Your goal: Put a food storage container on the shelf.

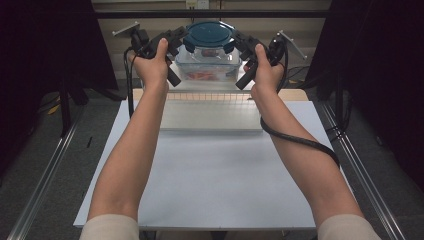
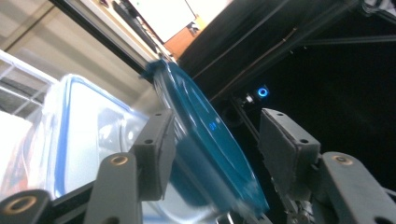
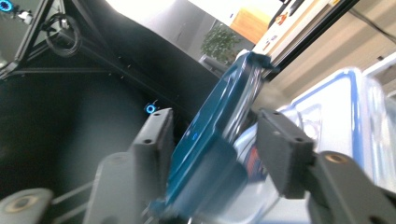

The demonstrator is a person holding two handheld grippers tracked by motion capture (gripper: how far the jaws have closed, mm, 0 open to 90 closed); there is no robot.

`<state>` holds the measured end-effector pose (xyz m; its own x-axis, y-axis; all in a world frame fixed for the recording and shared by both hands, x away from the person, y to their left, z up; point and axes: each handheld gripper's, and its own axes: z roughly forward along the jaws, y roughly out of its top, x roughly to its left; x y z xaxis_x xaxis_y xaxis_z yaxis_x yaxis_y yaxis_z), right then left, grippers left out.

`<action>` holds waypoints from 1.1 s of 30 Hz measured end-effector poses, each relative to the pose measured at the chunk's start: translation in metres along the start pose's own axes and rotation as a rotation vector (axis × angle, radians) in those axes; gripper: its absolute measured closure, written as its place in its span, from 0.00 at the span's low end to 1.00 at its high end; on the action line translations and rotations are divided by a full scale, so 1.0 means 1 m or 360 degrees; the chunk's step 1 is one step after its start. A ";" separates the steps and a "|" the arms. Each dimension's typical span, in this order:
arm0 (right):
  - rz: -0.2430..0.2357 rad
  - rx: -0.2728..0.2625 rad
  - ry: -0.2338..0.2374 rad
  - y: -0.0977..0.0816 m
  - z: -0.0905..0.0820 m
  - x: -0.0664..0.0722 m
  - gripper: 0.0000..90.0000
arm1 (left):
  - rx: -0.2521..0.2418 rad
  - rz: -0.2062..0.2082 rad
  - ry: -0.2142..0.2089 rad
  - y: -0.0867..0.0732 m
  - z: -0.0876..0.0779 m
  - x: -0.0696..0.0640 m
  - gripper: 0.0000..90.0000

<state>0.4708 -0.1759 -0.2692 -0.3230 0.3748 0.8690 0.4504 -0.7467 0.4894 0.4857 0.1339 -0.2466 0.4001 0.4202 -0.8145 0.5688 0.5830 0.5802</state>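
Tongs frame the container in the high view: left tongs (image 1: 176,41) at its 9 o'clock and right tongs (image 1: 239,43) at its 3 o'clock, both at the blue lid (image 1: 209,31) of the clear container (image 1: 207,62), which stands on a white rack (image 1: 212,107) at the surface's (image 1: 210,185) 12 o'clock edge. Left gripper view: jaws parted, lid rim between the pads, the right pad clear of it. Right gripper view: jaws likewise apart, straddling the lid's edge and clip without pressing.

No text, label, brand, number or sign is legible in these views.
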 end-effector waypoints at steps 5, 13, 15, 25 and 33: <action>-0.0018 0.0016 0.0028 -0.013 -0.011 -0.002 0.44 | 0.0030 0.0020 -0.0011 -0.015 -0.011 0.003 0.43; -0.0052 0.0048 0.0047 -0.035 -0.026 -0.005 0.38 | 0.0029 0.0052 -0.0054 -0.038 -0.027 0.007 0.36; -0.0060 0.0048 0.0050 -0.039 -0.030 -0.007 0.37 | 0.0031 0.0047 -0.0054 -0.042 -0.031 0.008 0.35; -0.0071 0.0099 0.0082 -0.058 -0.049 -0.016 0.33 | 0.0059 0.0043 -0.0085 -0.066 -0.049 0.022 0.30; -0.0058 0.0150 0.0143 -0.076 -0.067 -0.027 0.30 | 0.0098 0.0105 -0.0067 -0.090 -0.064 0.036 0.27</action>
<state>0.3898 -0.1655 -0.3350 -0.4117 0.3468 0.8427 0.5119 -0.6771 0.5287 0.4024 0.1409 -0.3279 0.4676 0.4259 -0.7746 0.5826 0.5105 0.6324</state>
